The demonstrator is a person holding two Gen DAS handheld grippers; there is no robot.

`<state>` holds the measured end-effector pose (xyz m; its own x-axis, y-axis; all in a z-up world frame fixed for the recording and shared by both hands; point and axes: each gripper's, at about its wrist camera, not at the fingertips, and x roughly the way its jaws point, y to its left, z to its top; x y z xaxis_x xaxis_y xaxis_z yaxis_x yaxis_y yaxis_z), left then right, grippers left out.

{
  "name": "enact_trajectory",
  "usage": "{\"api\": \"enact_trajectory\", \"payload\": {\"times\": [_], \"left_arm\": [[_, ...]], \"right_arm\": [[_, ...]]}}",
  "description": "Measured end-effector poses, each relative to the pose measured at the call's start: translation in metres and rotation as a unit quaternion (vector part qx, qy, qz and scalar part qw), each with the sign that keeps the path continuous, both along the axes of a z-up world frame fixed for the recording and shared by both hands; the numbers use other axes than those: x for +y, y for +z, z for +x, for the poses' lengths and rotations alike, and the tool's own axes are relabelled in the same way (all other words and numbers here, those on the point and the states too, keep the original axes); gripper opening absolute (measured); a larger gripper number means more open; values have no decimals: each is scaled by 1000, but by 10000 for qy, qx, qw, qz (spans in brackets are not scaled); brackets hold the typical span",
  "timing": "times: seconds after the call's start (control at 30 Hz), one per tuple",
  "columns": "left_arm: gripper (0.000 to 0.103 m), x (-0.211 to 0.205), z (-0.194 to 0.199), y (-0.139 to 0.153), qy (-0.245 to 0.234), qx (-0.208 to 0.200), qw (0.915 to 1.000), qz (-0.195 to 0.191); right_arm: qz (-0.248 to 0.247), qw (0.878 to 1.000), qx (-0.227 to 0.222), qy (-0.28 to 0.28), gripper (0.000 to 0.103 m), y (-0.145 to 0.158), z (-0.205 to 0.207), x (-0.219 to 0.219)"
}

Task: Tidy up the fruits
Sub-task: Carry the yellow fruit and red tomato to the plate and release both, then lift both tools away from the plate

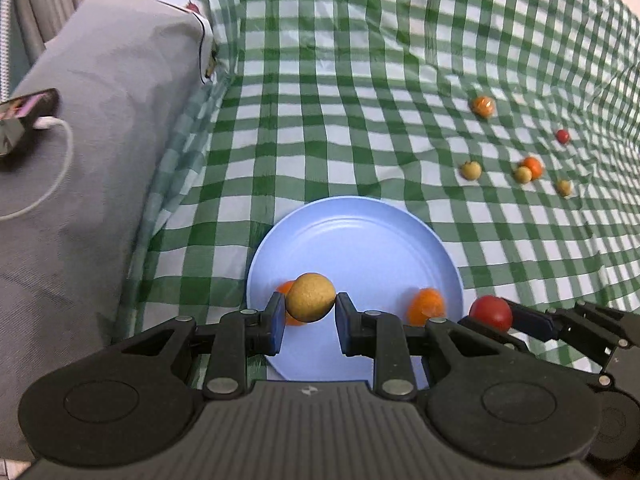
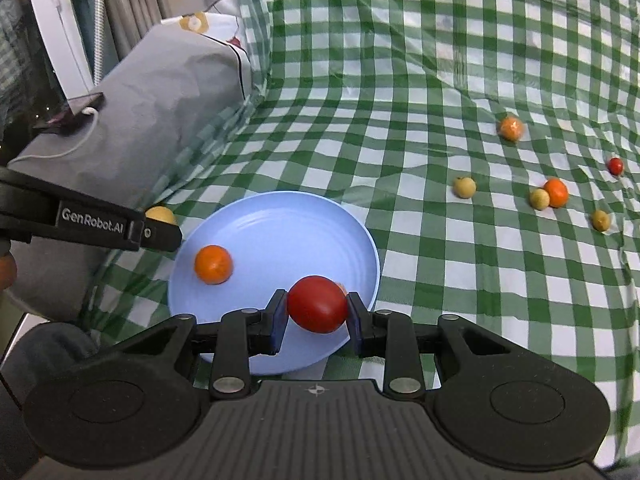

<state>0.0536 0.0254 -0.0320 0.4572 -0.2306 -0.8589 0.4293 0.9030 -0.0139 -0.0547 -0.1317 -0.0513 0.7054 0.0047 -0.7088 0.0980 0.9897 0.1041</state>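
The left claw (image 1: 311, 316) is clamped on a tan fruit (image 1: 311, 298) above the blue plate (image 1: 360, 236), bottom centre. The right claw (image 2: 317, 316) grips a red tomato (image 2: 317, 304) over the plate's lower rim. Two oranges (image 1: 426, 306) lie on the plate.

Two oranges (image 2: 213, 264) lie on the plate (image 2: 280, 224).
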Motion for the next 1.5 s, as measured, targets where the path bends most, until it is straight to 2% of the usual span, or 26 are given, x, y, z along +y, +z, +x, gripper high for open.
{"api": "enact_trajectory", "payload": {"times": [0.27, 0.57, 0.6, 0.63, 0.67, 0.7, 0.73, 0.77, 0.87, 1.03, 1.13, 1.5], "left_arm": [[29, -16, 28, -26, -49, 124, 9997, 189], [29, -25, 45, -44, -95, 187, 9991, 356], [33, -25, 45, -44, -97, 192, 9991, 362], [52, -25, 45, -43, -105, 192, 9991, 350], [67, -25, 44, -41, -104, 180, 9992, 331], [95, -24, 42, -37, -59, 97, 9995, 300], [102, -23, 40, -33, 7, -37, 9996, 279], [103, -21, 35, -28, 49, -189, 9995, 255], [102, -19, 27, -22, -69, -109, 9991, 411], [103, -4, -3, -17, 37, 83, 9975, 699], [103, 10, -25, -7, 79, 73, 9968, 790], [103, 43, -96, 29, 154, -96, 9980, 600]], "right_arm": [[-160, 9997, 134, 151, 32, -23, 36, -8], [-236, 9991, 215, 281, 33, -34, 53, -7], [-249, 9989, 214, 324, 33, -34, 55, -7], [-256, 9987, 221, 371, 34, -34, 57, -7], [-263, 9987, 216, 376, 35, -32, 58, -6], [-264, 9987, 220, 364, 39, -30, 58, -7], [-261, 9987, 242, 356, 52, -28, 58, -7], [-256, 9988, 266, 322, 65, -25, 57, -7], [-211, 9988, 391, 212, 85, -18, 46, -6], [4, 9981, 619, 26, 92, -8, 16, -5], [-6, 9980, 633, -66, 93, 2, -5, 0], [-246, 9994, 230, -10, 99, 41, -78, 42]]}}
